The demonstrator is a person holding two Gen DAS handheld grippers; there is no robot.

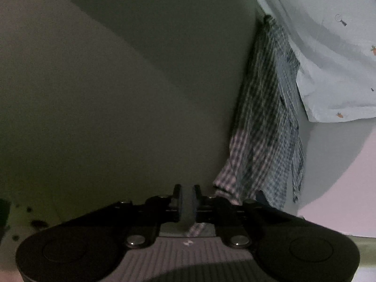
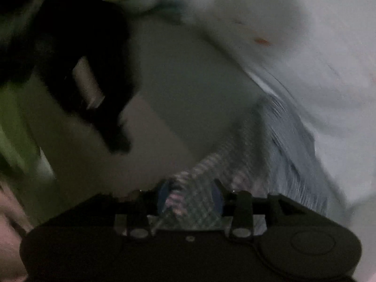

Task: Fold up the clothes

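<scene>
A blue and white checked garment [image 1: 265,127] hangs stretched in the air in the left wrist view, its far end bunched at the top. My left gripper [image 1: 187,199] is shut, and a bit of checked cloth shows just under its pads. In the blurred right wrist view, my right gripper [image 2: 190,199] is shut on the checked garment [image 2: 277,155], which fills the gap between its blue pads and runs up to the right.
A pale blue sheet with small printed figures [image 1: 333,54] lies at the upper right, also in the right wrist view [image 2: 305,35]. A plain grey-green surface [image 1: 117,94] fills the left. A dark blurred shape [image 2: 89,70] is at the upper left of the right wrist view.
</scene>
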